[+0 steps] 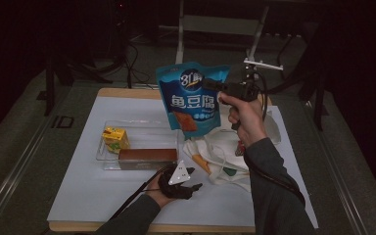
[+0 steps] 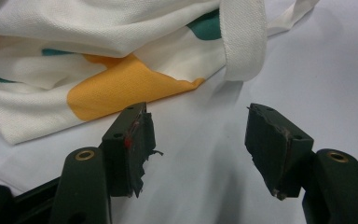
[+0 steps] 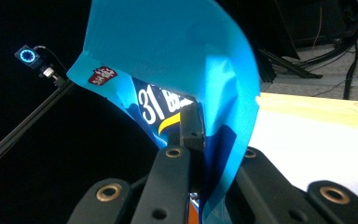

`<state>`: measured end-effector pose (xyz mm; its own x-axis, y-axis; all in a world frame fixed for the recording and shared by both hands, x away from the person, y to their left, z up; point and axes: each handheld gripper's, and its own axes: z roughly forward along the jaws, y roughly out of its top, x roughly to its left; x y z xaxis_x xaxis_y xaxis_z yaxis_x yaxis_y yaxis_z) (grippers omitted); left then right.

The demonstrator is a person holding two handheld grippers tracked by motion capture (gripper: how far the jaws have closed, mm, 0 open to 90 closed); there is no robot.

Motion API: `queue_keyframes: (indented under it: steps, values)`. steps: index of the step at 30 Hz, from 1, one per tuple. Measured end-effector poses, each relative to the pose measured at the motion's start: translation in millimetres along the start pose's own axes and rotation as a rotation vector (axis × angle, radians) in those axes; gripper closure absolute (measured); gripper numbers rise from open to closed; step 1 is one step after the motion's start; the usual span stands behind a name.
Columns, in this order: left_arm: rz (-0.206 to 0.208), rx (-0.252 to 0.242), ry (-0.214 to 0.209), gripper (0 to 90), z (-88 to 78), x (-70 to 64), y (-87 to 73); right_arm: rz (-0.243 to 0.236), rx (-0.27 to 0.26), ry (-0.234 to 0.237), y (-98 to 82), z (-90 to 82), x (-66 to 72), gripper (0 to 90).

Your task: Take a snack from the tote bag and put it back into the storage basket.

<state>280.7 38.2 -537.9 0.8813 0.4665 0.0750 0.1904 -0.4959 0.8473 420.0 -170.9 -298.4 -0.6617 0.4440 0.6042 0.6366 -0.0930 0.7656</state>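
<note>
A blue snack bag with white lettering hangs in the air above the table, and my right gripper is shut on its upper right edge. Seen from the right gripper view, the blue snack bag is clamped between the black jaws of the right gripper. Near the table's front, my left gripper rests low with its jaws open. The left gripper points at a white tote bag with orange and green print, and nothing sits between its pads. That tote bag lies crumpled right of centre.
A clear plastic tray at centre left holds a yellow carton and a brown box. All of it lies on a white table mat bounded by a wooden edge. Beyond the table stand a dark floor, cables and a metal frame.
</note>
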Motion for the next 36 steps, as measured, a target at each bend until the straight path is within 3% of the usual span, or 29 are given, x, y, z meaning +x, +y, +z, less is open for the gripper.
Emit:
queue_keyframes:
  steps: [36]
  values:
    - [0.011,0.001,0.003,39.6,0.5,-1.6,0.1,0.024,0.061,0.051,-6.5,55.2,8.6,88.8]
